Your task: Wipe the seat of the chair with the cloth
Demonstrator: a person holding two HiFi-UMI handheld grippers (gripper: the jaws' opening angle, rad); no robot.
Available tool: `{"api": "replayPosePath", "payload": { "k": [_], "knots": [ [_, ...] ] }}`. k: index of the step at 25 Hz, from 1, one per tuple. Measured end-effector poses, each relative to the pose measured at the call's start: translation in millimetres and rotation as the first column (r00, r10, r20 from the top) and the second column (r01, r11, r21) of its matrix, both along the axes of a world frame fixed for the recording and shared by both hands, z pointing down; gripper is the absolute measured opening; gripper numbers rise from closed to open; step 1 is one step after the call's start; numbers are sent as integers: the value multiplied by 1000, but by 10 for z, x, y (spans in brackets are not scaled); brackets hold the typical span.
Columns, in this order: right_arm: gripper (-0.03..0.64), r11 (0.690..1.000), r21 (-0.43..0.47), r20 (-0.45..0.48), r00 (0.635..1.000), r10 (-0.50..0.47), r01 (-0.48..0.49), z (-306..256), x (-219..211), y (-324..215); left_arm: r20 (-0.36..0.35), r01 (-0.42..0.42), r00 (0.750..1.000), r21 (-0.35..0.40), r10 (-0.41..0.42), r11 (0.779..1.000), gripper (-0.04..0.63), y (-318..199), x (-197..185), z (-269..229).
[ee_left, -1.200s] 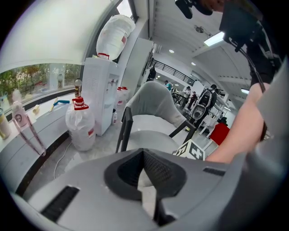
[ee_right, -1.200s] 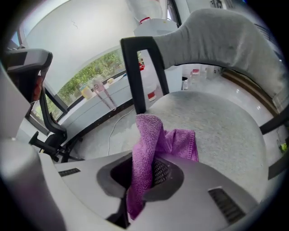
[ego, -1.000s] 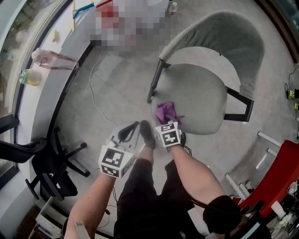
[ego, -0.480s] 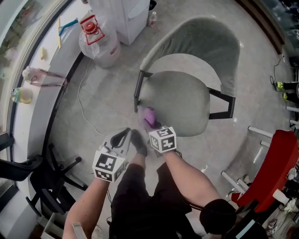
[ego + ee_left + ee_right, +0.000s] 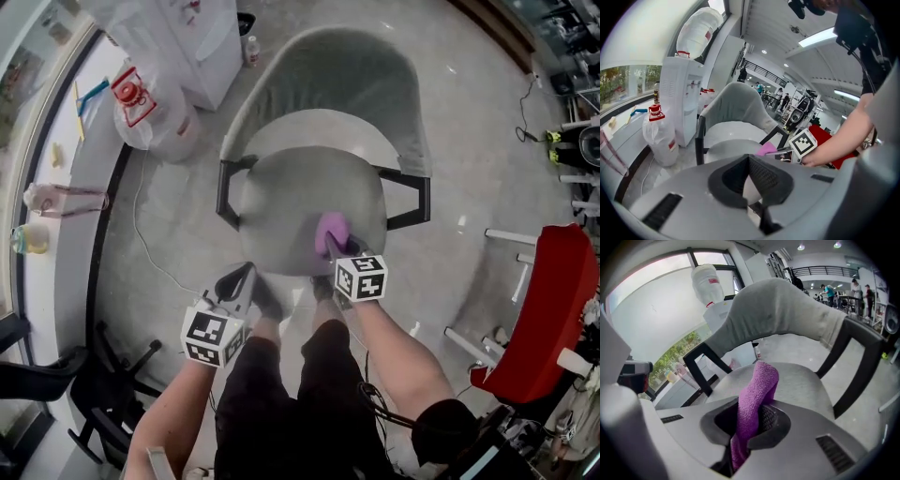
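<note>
The grey upholstered chair seat (image 5: 300,192) lies straight ahead of me, its curved backrest (image 5: 328,75) at the far side. A purple cloth (image 5: 330,231) rests on the front part of the seat, and my right gripper (image 5: 339,249) is shut on it. In the right gripper view the cloth (image 5: 757,385) stands up out of the right gripper (image 5: 757,414) over the seat (image 5: 806,383). My left gripper (image 5: 246,274) hangs shut and empty just off the seat's front left edge. From the left gripper (image 5: 749,158) I see the seat (image 5: 724,149) and the cloth (image 5: 765,150).
A white water dispenser (image 5: 202,37) and a bagged water jug (image 5: 150,108) stand at the far left. A cable (image 5: 141,234) runs over the floor. A black office chair base (image 5: 103,412) is at the lower left, a red frame (image 5: 544,309) at the right.
The right gripper has carried the cloth from the seat's front left edge to its front middle. The person has shifted to face the chair; the left gripper stayed low and shut.
</note>
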State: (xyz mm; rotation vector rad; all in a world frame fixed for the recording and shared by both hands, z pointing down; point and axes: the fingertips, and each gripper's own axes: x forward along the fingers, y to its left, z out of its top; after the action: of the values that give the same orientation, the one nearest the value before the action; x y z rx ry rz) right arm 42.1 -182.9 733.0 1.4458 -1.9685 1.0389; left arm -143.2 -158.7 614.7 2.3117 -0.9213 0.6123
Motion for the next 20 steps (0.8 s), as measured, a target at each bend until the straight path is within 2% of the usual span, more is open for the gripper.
{"api": "replayPosePath", "payload": {
  "k": [5, 8, 14, 20],
  "knots": [
    [35, 995, -17, -118, 989, 91, -93, 108, 917, 64, 1, -27, 1000, -20, 27, 999, -3, 13, 373, 21],
    [35, 993, -23, -168, 980, 110, -115, 138, 1281, 111, 1, -36, 999, -26, 36, 999, -3, -10, 564, 23],
    [35, 996, -21, -250, 965, 77, -85, 211, 1569, 93, -1, -36, 999, -35, 36, 999, -3, -63, 832, 56],
    [35, 995, -85, -305, 952, 32, -61, 416, 1587, 27, 16, -12, 1000, -37, 13, 999, -3, -213, 864, 98]
  ]
}}
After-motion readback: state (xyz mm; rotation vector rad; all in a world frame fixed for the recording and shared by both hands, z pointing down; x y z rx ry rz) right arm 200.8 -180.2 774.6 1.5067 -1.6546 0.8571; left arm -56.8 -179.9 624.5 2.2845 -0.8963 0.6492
